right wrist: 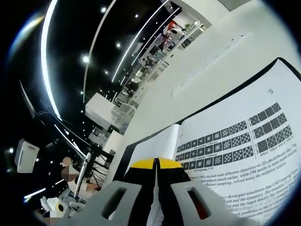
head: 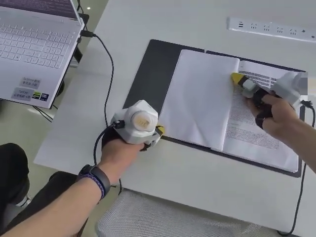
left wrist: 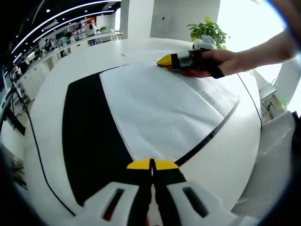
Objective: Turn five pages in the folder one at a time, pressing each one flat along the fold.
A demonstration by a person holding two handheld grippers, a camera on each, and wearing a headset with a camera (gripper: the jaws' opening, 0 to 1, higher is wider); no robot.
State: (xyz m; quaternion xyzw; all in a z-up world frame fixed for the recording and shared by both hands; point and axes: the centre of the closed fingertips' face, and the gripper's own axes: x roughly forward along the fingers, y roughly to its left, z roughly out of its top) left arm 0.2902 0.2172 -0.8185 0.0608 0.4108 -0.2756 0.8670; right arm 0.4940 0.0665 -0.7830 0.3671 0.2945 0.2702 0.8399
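A black folder (head: pixel 153 74) lies open on the white table. A blank turned page (head: pixel 197 98) covers its left half, and a printed page (head: pixel 252 128) lies on the right. My right gripper (head: pixel 236 78) is shut, its yellow tips resting at the top of the fold. Its own view shows the shut tips (right wrist: pixel 155 163) over the printed page (right wrist: pixel 235 141), beside the blank page (right wrist: pixel 155 146). My left gripper (head: pixel 159 130) is shut with nothing in it, at the folder's near left corner. In its own view the tips (left wrist: pixel 151 164) touch the black cover (left wrist: pixel 89 136) below the blank page (left wrist: pixel 160 108).
A white laptop (head: pixel 34 44) sits at the table's left end, and its black cable (head: pixel 106 74) runs down past the folder. A power strip (head: pixel 271 28) lies at the far edge. A mesh chair seat (head: pixel 163 217) is below the table's near edge.
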